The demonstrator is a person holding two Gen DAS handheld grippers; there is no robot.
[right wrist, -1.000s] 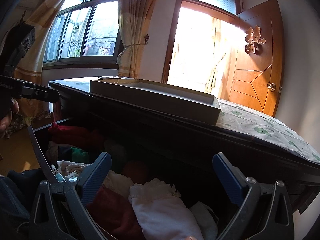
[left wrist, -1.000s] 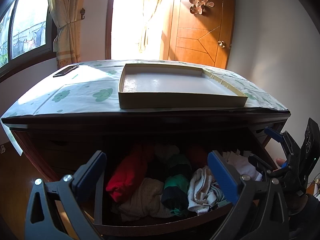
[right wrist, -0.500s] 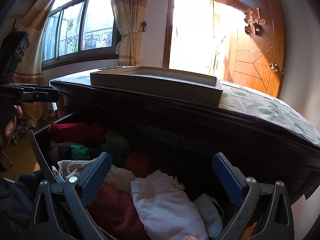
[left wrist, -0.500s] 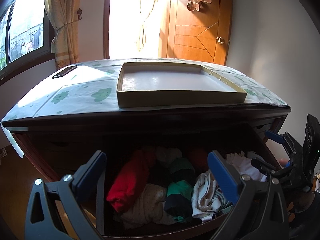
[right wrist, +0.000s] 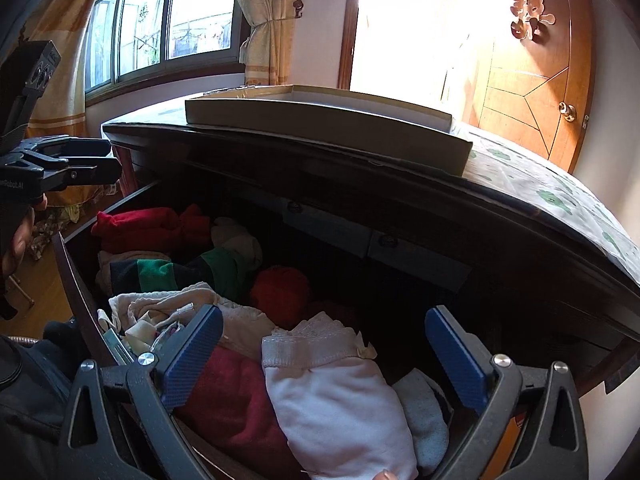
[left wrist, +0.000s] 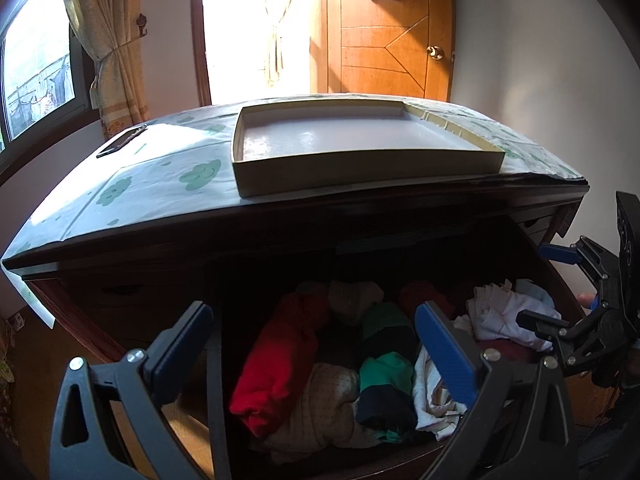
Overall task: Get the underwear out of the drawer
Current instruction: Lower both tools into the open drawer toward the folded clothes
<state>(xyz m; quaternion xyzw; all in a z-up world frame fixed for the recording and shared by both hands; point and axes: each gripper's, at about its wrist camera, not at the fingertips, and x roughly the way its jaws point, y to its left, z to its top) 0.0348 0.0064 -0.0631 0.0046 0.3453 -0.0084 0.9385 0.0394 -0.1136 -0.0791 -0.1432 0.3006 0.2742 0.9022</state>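
With your right tool (right wrist: 320, 356) and left tool (left wrist: 310, 342) both spread wide and holding nothing above the open drawer (right wrist: 76, 276), the white underwear (right wrist: 340, 400) lies between your right fingers, so closing low risks snagging the dark red garment (right wrist: 236, 400) touching it.

text: "Robot.AI", partly cut off | on: left tongs (right wrist: 76, 160) body

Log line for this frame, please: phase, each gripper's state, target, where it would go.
phase: approach | left gripper: open, empty | right gripper: open, over white underwear | drawer: open, full | box: on top
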